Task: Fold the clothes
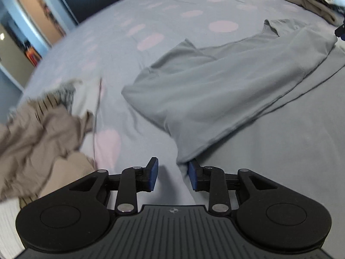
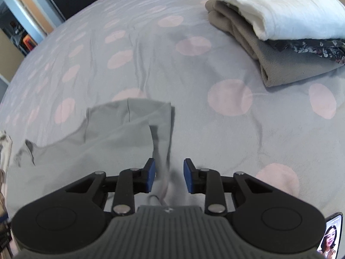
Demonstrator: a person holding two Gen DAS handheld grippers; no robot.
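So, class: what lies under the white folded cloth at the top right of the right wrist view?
Under the white folded cloth lies a dark floral garment, then a folded taupe fleece, resting on the spotted bedspread. How far each extends beneath is hidden.

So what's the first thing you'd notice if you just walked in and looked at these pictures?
Probably the big plain grey cotton shirt spread out across the grey bedspread with pink dots, right in front of both sets of fingers. Next, the neat stack of folded clothes at the far right, white on top and brown fleece underneath. A crumpled beige garment lies on the left.
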